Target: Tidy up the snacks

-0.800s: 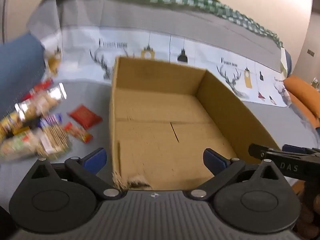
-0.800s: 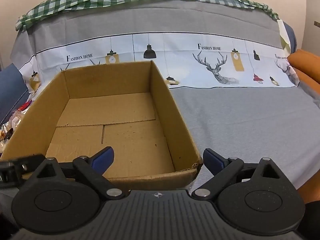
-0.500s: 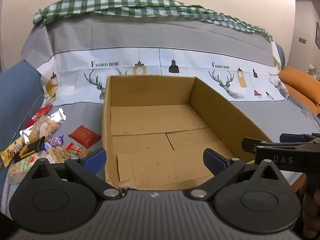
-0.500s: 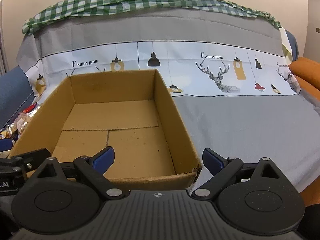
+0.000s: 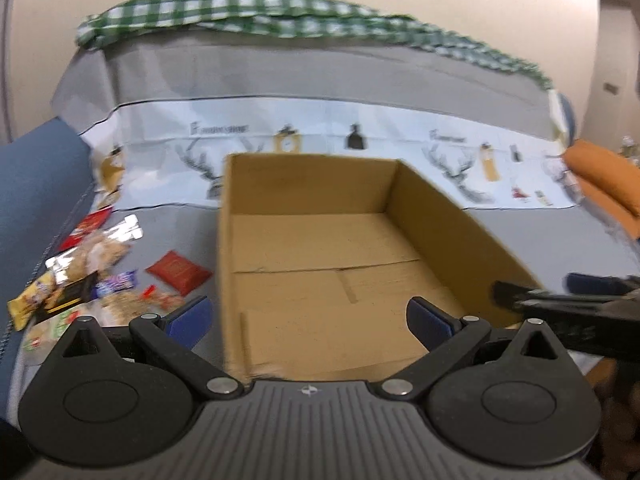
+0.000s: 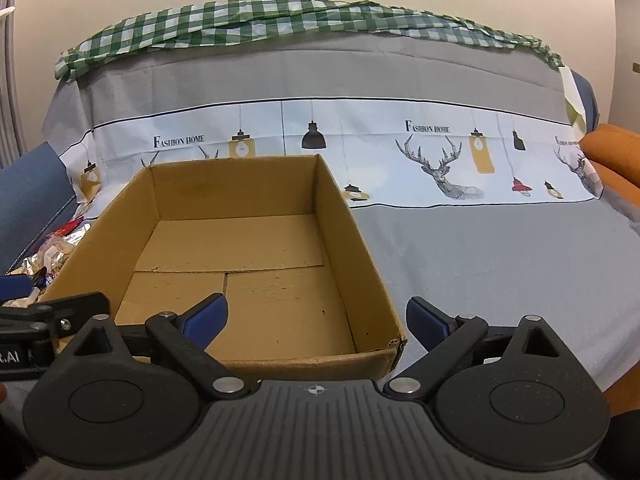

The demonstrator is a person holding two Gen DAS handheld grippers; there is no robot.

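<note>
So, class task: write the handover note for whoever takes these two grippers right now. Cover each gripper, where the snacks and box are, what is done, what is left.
Left gripper: open, holding nothing, hovering over the near left wall of the cardboard box.
Right gripper: open, holding nothing, over the box's near right corner.
Snacks: all piled on the grey cover left of the box, the red packet nearest it.
Done: nothing packed; box is bare inside.
Left: move every snack into the box.

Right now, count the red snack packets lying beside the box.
2 clearly: a red packet left of the cardboard box, another red packet farther back-left. More may hide in the blurred pile.
</note>
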